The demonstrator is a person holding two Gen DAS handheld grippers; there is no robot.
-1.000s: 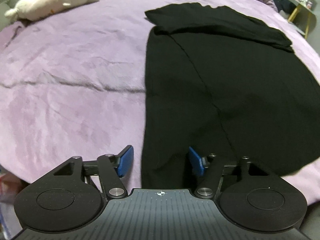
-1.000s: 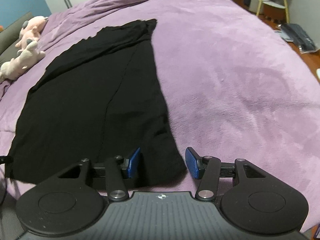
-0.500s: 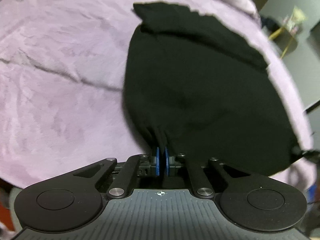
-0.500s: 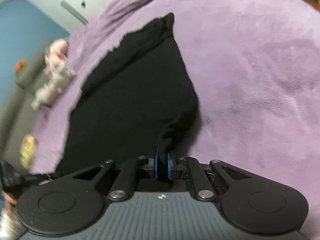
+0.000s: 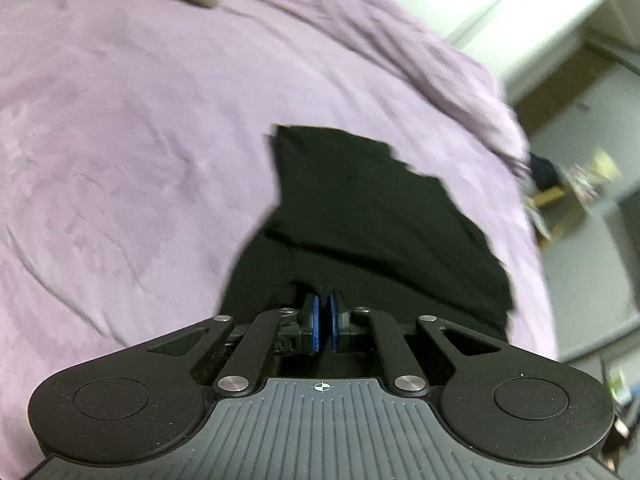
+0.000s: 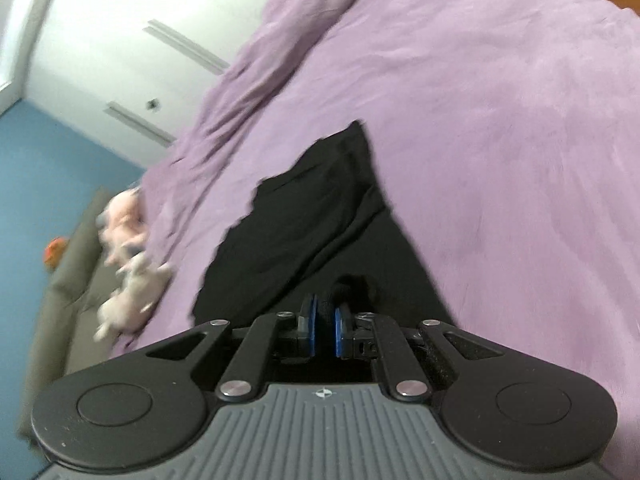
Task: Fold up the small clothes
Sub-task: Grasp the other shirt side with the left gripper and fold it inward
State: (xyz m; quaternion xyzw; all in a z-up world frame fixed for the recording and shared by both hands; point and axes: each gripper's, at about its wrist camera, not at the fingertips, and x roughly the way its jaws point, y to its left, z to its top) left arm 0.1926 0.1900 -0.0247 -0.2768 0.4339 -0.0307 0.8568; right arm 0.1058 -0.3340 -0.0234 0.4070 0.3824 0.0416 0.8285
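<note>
Both pairs of blue fingers (image 5: 316, 326) pinch near corners of the black garment (image 5: 360, 216), left gripper (image 5: 323, 326) and right gripper (image 6: 325, 330) alike. It drapes limp and light over the purple bedspread (image 6: 500, 120); corners look like the best hold.

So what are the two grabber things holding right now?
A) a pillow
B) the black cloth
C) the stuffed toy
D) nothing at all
B: the left gripper and the right gripper each have their jaws shut on a bunched edge of the black cloth, which lies on the purple blanket.
</note>
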